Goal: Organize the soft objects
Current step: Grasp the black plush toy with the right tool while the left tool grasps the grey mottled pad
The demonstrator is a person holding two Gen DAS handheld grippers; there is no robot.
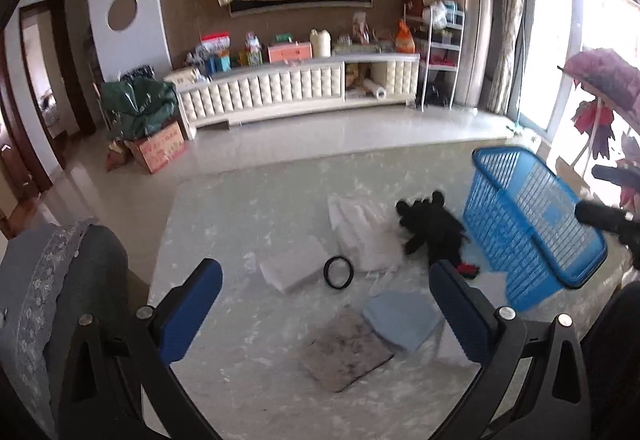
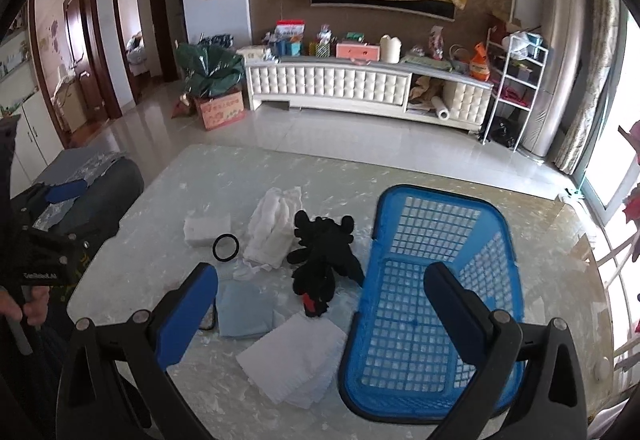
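I see my left tongs [image 1: 326, 314] spread wide and empty above the pale marble desk [image 1: 240, 216]. My right tongs [image 2: 320, 310] gape too, gripping nothing. The black plush toy [image 2: 324, 260] lies just beside the blue plastic lattice basket [image 2: 436, 304].

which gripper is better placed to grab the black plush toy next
Likely the right gripper: open, with the black plush toy centred ahead beside the blue basket. The left gripper faces the folded cloths.
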